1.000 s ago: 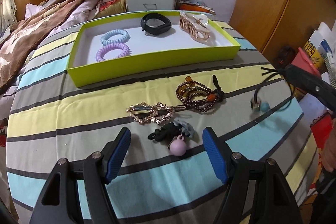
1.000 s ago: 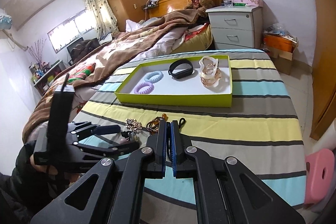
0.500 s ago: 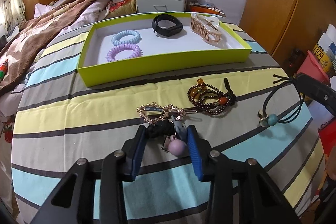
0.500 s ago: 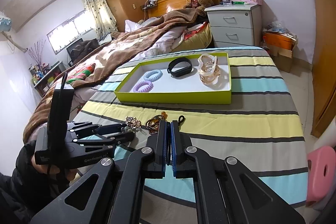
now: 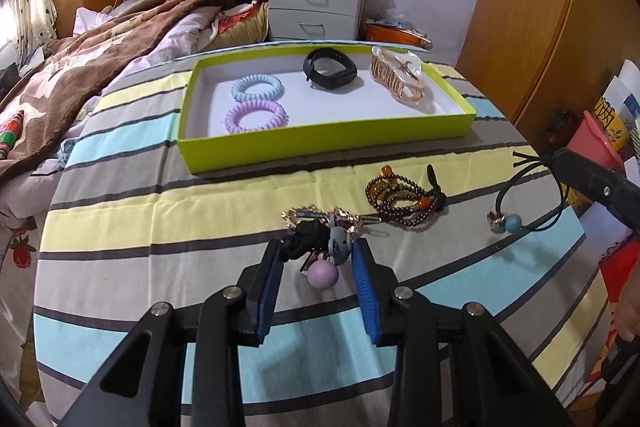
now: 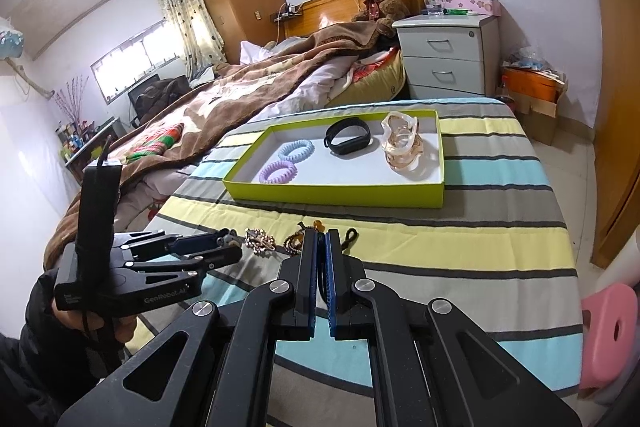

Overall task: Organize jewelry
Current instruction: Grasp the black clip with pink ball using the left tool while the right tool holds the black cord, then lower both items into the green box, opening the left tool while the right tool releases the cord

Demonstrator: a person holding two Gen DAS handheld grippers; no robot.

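My left gripper (image 5: 318, 255) is shut on a black hair tie with a grey charm and a lilac ball (image 5: 323, 275), lifted just off the striped cloth. My right gripper (image 6: 320, 247) is shut on a black cord hair tie with teal beads (image 5: 506, 223), which hangs from it in the left wrist view. A gold ornament (image 5: 320, 217) and a brown bead bracelet (image 5: 404, 203) lie on the cloth. The lime tray (image 5: 320, 145) holds a blue coil tie (image 5: 258, 87), a purple coil tie (image 5: 256, 115), a black band (image 5: 330, 69) and a rose-gold hair claw (image 5: 400, 79).
The table with the striped cloth (image 6: 460, 247) stands beside a bed with a brown blanket (image 6: 240, 95) on the left. A grey nightstand (image 6: 444, 55) is behind the tray. A pink stool (image 6: 608, 331) stands on the floor at the right.
My left gripper moved forward over the black hair tie, closed on it and lifted it slightly. My right gripper stayed shut on the beaded cord tie and barely moved.
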